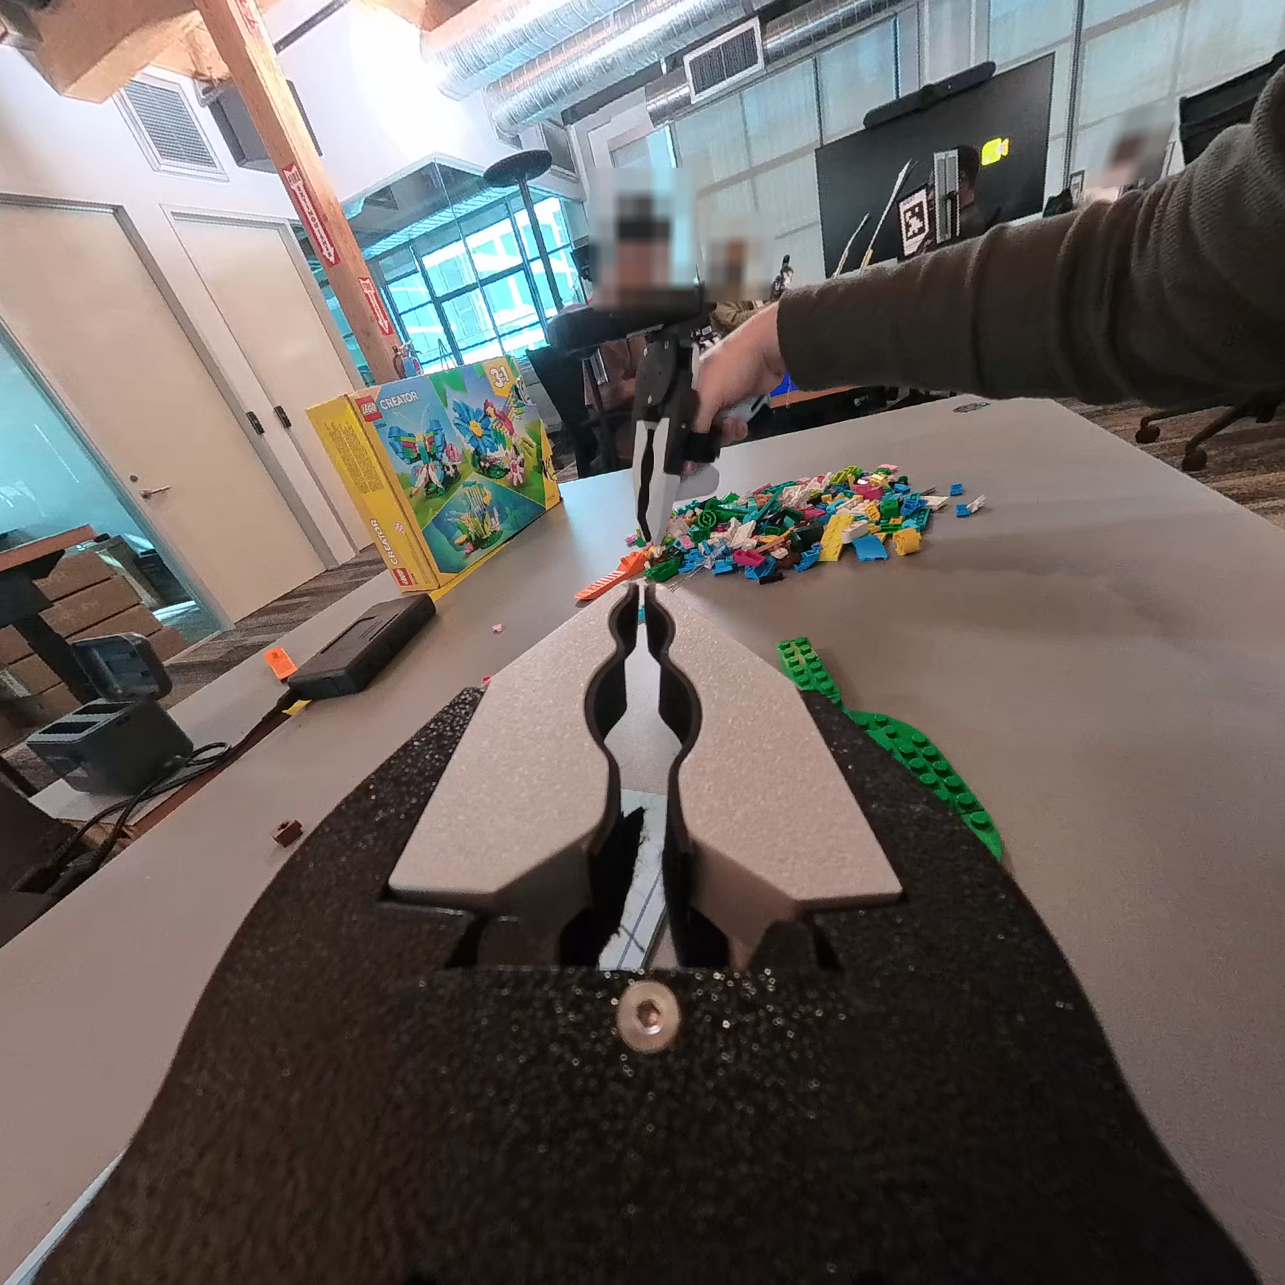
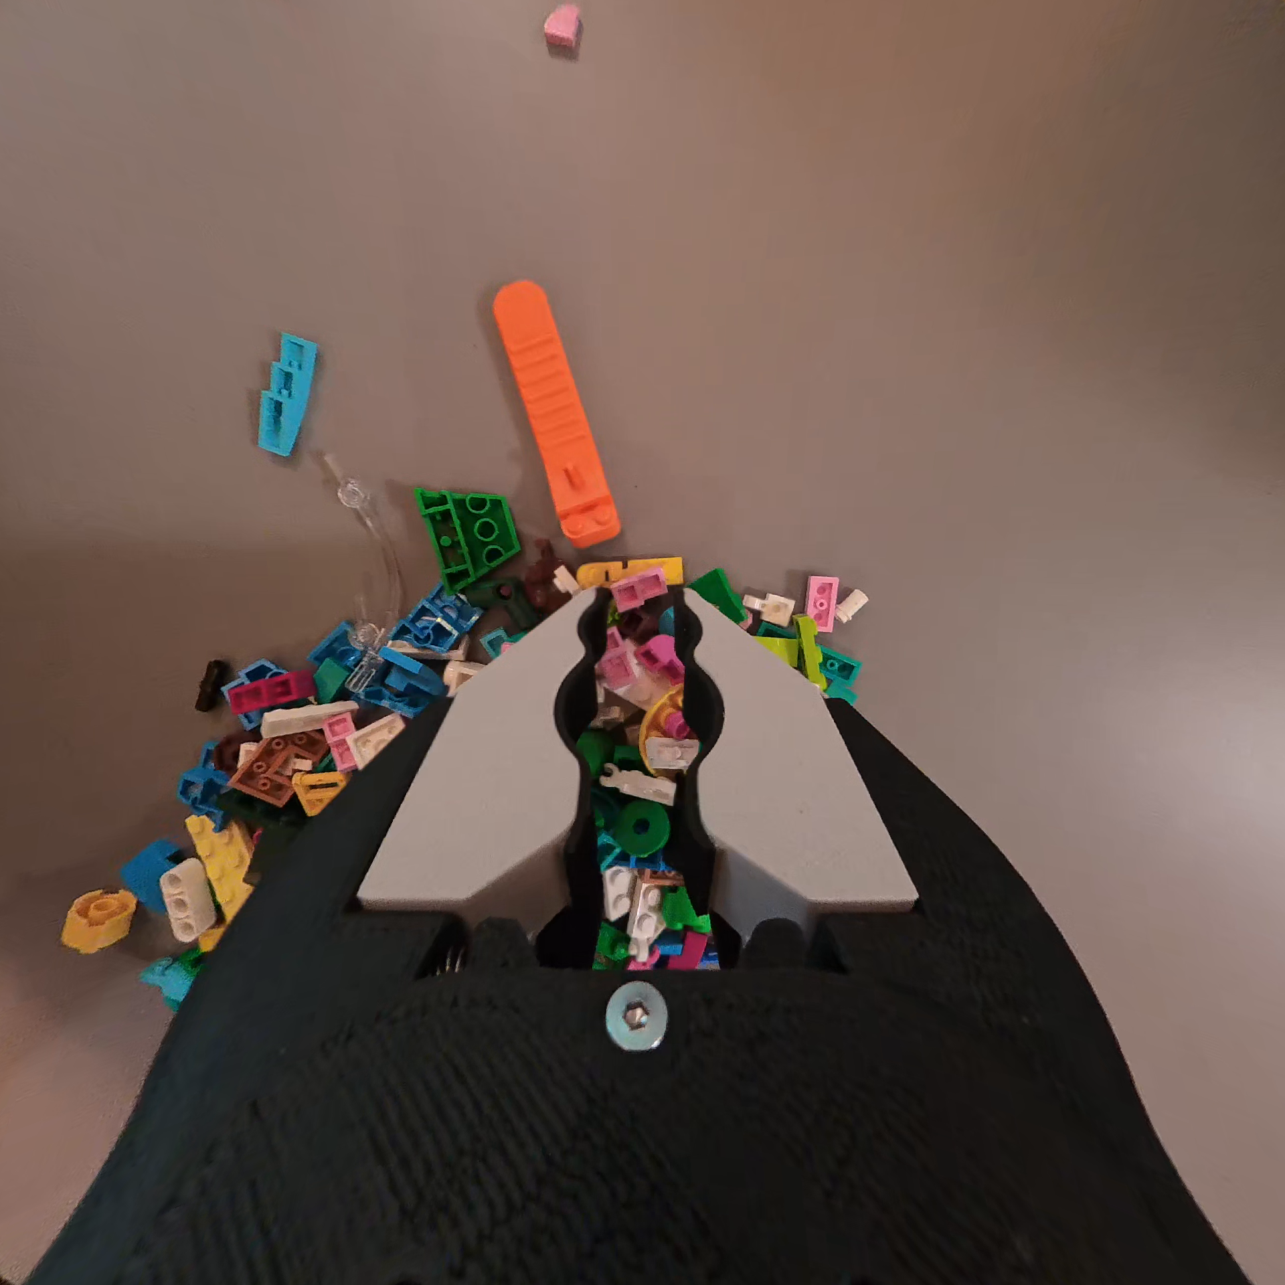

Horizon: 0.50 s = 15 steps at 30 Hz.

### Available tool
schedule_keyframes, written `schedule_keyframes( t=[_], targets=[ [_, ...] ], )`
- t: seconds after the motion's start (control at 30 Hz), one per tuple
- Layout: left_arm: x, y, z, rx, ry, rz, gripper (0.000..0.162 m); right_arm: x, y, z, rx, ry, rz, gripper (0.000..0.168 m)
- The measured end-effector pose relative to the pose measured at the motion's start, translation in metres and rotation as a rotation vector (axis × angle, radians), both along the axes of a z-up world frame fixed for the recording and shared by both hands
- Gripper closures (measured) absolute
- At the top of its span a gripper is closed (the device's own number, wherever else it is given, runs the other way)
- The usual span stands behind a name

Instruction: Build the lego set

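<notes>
A pile of loose lego pieces (image 1: 799, 521) lies on the grey table (image 1: 1043, 660). My right gripper (image 2: 641, 591) points down over the pile's edge, fingers partly open. A pink two-stud plate (image 2: 638, 587) lies between its tips; I cannot tell whether they touch it. The same gripper (image 1: 650, 535) shows in the left wrist view, held by a hand. My left gripper (image 1: 641, 591) is shut and empty, low over the table. Joined green plates (image 1: 911, 751) lie just to its right. An orange brick separator (image 2: 556, 417) lies just beyond the pile.
The lego box (image 1: 445, 473) stands at the table's far left. A black power brick (image 1: 361, 653) and a small brown brick (image 1: 287, 832) lie near the left edge. A green wedge plate (image 2: 469, 535), a light-blue piece (image 2: 286, 393) and a pink piece (image 2: 562, 28) lie apart. The gap from one gripper's tips to the other's is roughly 35 cm. The orange brick separator (image 2: 556, 417) is closer to my right gripper, around 5 cm from its tips; the left tips are 30 cm off.
</notes>
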<state>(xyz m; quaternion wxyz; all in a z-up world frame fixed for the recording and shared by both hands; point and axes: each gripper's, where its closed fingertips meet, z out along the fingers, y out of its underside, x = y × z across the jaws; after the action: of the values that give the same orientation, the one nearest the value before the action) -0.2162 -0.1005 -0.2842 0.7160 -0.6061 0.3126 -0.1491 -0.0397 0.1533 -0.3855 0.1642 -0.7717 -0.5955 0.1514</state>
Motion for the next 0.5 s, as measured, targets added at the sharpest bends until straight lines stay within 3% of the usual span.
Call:
schedule_keyframes(
  t=[0.3,0.5],
  targets=[
    [0.000,0.000,0.000,0.000,0.002,0.000,0.162,0.001,0.006,0.002,0.064,0.013,0.025,0.161],
    [0.001,0.000,0.000,0.000,0.006,0.000,0.162,-0.028,0.015,0.024,0.169,0.108,0.072,0.161]
  ],
)
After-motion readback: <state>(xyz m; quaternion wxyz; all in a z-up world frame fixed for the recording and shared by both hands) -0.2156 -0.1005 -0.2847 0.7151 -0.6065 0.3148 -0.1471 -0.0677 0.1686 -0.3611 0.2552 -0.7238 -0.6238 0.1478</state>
